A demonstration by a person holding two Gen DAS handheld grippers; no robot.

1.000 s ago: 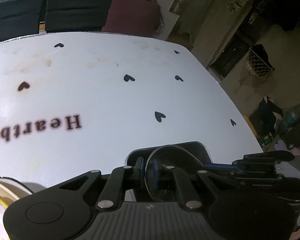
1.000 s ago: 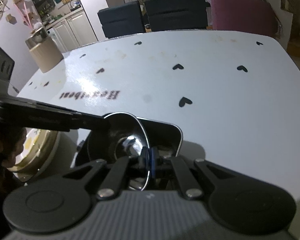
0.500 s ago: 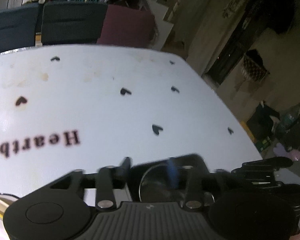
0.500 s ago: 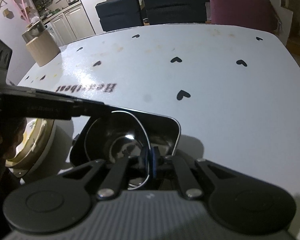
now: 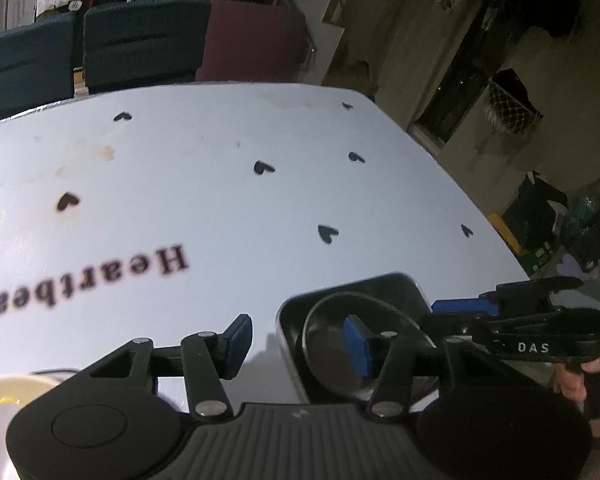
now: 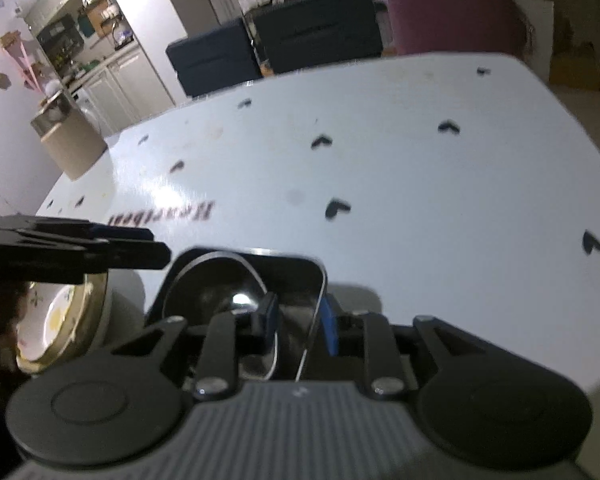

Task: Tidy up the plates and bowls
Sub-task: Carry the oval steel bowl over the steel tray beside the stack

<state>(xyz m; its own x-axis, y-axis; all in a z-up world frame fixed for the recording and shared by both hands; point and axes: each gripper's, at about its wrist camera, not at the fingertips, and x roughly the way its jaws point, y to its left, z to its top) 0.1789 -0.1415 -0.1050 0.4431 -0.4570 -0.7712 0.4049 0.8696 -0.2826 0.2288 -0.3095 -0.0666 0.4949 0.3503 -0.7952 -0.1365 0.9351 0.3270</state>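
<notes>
A black square dish [image 5: 380, 280] [image 6: 260, 254] sits near the front of the white table, with a round dark bowl [image 5: 324, 348] [image 6: 216, 284] nested in it. My left gripper [image 5: 296, 344] is open over the dish's left wall. One pad is outside the dish and the other is inside the bowl, and neither presses. My right gripper [image 6: 298, 320] straddles the right rims of bowl and dish. Its jaws are opening and its pads are coming off them. Each gripper shows in the other's view: the right gripper [image 5: 520, 320] and the left gripper [image 6: 80, 244].
A cream bowl with a gold rim and flower pattern [image 6: 56, 320] [image 5: 4, 396] stands just left of the dish. The table [image 5: 260, 200], printed with black hearts and lettering, stretches ahead. Dark and maroon chairs [image 5: 140, 48] line its far edge. A tan box [image 6: 72, 148] stands at the far left.
Both grippers were shut on the nested bowl and dish rims. The left one has sprung open, and the right one has parted its pads.
</notes>
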